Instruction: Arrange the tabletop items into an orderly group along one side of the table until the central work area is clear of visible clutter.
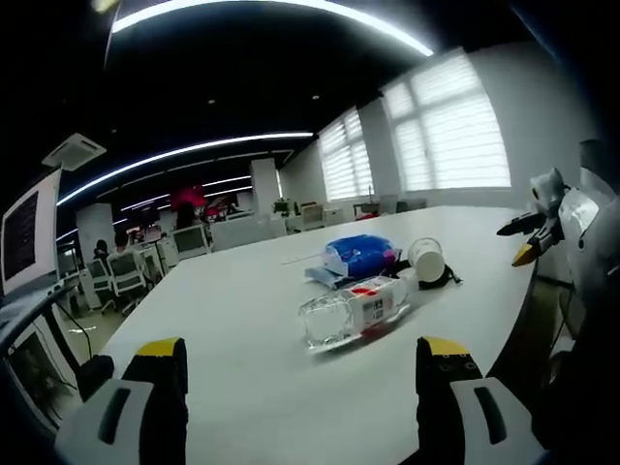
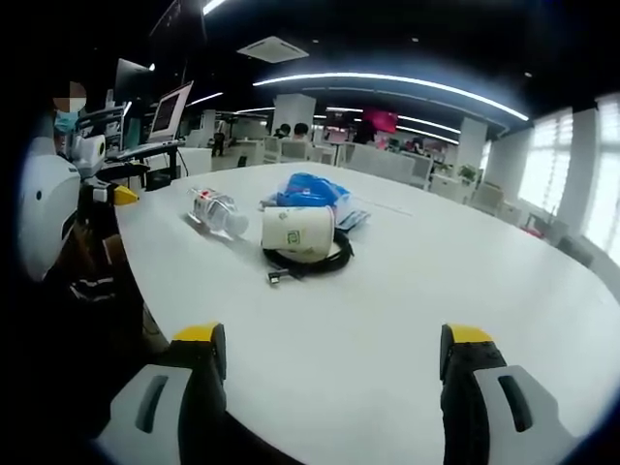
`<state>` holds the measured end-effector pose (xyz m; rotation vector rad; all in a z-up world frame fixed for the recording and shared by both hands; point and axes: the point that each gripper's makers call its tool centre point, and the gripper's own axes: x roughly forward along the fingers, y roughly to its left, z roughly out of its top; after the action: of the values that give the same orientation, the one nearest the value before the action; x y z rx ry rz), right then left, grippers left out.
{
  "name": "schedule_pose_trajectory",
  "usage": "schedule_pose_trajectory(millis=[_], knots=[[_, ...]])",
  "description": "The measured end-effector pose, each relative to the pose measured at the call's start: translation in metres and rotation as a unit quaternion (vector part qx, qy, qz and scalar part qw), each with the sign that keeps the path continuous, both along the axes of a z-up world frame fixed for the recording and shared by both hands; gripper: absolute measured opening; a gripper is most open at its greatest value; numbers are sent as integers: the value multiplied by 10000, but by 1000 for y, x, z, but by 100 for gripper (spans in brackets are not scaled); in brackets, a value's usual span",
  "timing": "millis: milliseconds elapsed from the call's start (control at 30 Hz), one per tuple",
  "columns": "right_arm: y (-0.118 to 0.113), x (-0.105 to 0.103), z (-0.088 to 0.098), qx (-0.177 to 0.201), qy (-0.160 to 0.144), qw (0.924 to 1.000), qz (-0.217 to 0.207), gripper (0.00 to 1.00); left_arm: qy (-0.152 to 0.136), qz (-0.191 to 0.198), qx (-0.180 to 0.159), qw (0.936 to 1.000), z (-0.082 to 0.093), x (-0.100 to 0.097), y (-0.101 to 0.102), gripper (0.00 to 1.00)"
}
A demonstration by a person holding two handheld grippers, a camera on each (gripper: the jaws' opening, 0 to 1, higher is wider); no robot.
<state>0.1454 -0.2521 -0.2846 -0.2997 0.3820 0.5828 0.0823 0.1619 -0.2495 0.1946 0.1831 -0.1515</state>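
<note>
On the white table (image 1: pixel 223 300) a clear plastic bottle (image 1: pixel 354 310) with a red and white label lies on its side. Behind it lie a blue packet (image 1: pixel 360 255) and a tipped paper cup (image 1: pixel 426 259) on a coiled black cable (image 1: pixel 448 279). My left gripper (image 1: pixel 302 373) stands open short of the bottle, holding nothing. My right gripper (image 2: pixel 334 363) is open over the table (image 2: pixel 436 262), facing the cup (image 2: pixel 297 231), cable (image 2: pixel 312 263), bottle (image 2: pixel 218 210) and packet (image 2: pixel 310 189) from the other side. Each gripper shows in the other's view: right (image 1: pixel 542 228), left (image 2: pixel 102 199).
The table's near edge curves by the left gripper in the right gripper view. Office desks, chairs (image 1: pixel 121 271) and monitors (image 2: pixel 167 111) stand beyond the table, with people seated far back. Window blinds (image 1: pixel 455 126) line one wall.
</note>
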Motion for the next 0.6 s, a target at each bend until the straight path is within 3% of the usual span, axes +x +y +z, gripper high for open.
schedule_pose_trajectory(millis=[600], knots=[[-3, -1, 2, 9, -20, 10000, -39, 89, -120, -91, 208, 9997, 8, 1, -5, 98]])
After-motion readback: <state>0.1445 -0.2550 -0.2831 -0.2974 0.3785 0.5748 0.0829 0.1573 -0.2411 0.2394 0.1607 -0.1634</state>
